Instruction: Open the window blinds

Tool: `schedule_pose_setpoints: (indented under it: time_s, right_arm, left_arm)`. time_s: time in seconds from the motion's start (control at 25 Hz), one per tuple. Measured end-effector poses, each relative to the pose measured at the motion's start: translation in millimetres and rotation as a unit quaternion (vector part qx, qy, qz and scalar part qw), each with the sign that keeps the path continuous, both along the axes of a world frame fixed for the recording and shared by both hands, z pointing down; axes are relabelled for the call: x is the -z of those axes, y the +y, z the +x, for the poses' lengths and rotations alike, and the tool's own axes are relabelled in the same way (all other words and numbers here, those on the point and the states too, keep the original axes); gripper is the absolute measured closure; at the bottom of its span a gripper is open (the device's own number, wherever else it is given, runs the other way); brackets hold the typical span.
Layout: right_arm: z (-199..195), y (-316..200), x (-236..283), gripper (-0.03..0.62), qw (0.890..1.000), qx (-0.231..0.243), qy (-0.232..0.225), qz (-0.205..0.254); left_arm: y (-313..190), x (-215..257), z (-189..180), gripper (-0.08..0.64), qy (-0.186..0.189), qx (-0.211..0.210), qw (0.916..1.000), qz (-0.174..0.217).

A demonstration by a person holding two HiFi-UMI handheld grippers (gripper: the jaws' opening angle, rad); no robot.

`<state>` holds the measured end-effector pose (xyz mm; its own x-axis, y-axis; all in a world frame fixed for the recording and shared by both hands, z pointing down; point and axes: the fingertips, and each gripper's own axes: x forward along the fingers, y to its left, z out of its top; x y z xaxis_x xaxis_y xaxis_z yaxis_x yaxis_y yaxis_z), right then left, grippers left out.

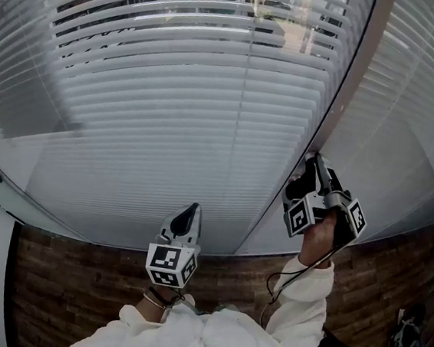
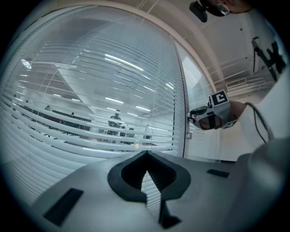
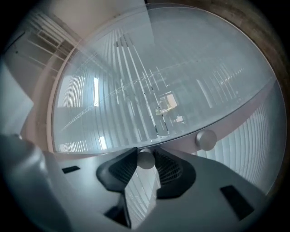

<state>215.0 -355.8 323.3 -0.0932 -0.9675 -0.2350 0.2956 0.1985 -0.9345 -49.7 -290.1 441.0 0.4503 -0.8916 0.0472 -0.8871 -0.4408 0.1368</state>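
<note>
White slatted blinds (image 1: pixel 208 114) hang behind glass; their upper slats are tilted enough to show a room beyond. My right gripper (image 1: pixel 310 165) reaches the dark frame post (image 1: pixel 338 120) between two panes. In the right gripper view it (image 3: pixel 146 156) is shut on a small round metal knob (image 3: pixel 146 159), pressed between the ribbed pads. My left gripper (image 1: pixel 192 209) hovers level in front of the lower blinds, apart from them. In the left gripper view its jaws (image 2: pixel 146 156) meet at the tips with nothing held.
A second round knob (image 3: pixel 206 139) sits on the same frame a little beyond the held one. Another blind-covered pane (image 1: pixel 414 136) lies to the right of the post. Wood-plank floor (image 1: pixel 74 285) runs below the window.
</note>
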Motion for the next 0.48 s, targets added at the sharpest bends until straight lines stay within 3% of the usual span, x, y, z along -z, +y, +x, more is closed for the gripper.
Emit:
schedule_pose_setpoints:
  time_s: [0.28,0.48]
  right_arm:
    - [-0.7,1.9,-3.0,0.460,0.993,0.006,-0.114,0.005]
    - [-2.6,2.9,-4.8,0.462,0.983,0.002,-0.183,0.016]
  left_arm:
    - [-1.1,0.9,1.0,0.562,-0.006,0.002,1.0000,0.001]
    - [-1.6,2.0,1.3,0.561,-0.009,0.004,0.9999,0.004]
